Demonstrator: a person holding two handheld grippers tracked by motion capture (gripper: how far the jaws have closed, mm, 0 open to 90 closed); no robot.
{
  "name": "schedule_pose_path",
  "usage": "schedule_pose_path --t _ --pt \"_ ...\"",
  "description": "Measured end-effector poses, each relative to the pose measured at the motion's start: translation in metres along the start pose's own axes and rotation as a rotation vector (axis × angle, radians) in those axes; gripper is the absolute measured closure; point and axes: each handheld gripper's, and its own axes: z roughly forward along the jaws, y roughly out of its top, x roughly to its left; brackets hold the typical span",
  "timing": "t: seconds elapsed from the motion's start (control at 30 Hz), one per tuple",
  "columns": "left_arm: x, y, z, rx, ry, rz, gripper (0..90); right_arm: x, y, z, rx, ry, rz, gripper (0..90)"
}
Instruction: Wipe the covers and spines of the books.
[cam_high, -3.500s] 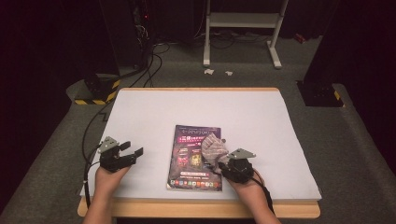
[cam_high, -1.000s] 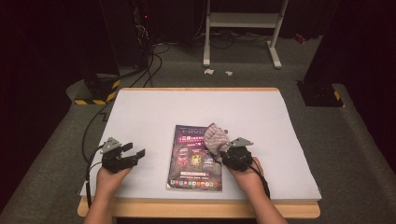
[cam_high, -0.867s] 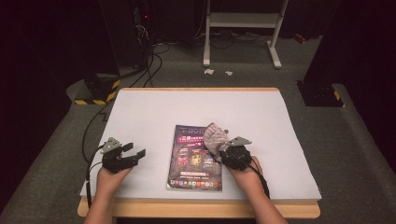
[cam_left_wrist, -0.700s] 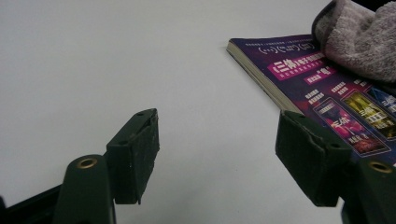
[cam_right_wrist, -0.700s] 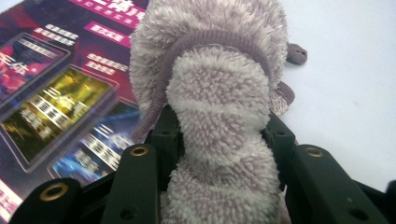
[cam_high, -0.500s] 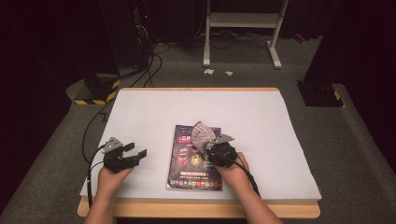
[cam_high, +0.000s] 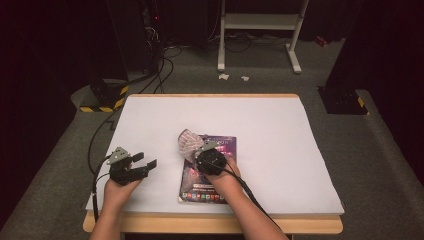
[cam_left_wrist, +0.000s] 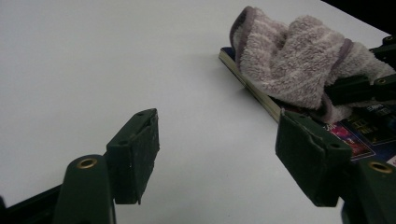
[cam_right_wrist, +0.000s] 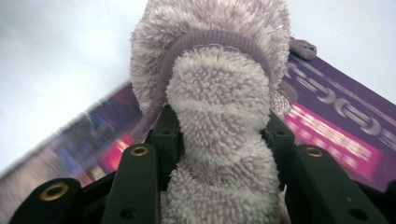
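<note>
Under cloth (cam_high: 189, 142), magazine (cam_high: 212, 180) on table (cam_high: 280, 135)

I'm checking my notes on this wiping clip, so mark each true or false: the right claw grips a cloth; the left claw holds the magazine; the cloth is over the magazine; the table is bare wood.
1. The right claw grips a cloth. True.
2. The left claw holds the magazine. False: it is open, holding nothing, on the table beside the magazine.
3. The cloth is over the magazine. True: at its far left corner.
4. The table is bare wood. False: a white sheet covers it.
</note>
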Motion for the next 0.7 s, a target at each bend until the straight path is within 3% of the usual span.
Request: schedule_pose_path --t 0.23,0.4,0.67,0.7 --pt "0.0 0.0 0.0 0.001 -0.003 0.002 30.7 0.017 0.014 0.01 -0.002 0.028 -0.018 59.3" --pt "0.0 0.0 -0.001 -0.001 -0.004 0.0 30.7 0.019 0.016 0.012 0.001 0.019 -0.03 59.4" --pt "-0.001 -0.001 0.001 0.009 -0.007 0.005 30.7 -0.001 0.002 0.002 0.006 -0.013 -0.011 59.2" --pt "-0.001 -0.002 0.001 0.01 -0.006 0.006 30.7 -0.01 -0.004 -0.003 0.007 -0.027 0.011 59.2"
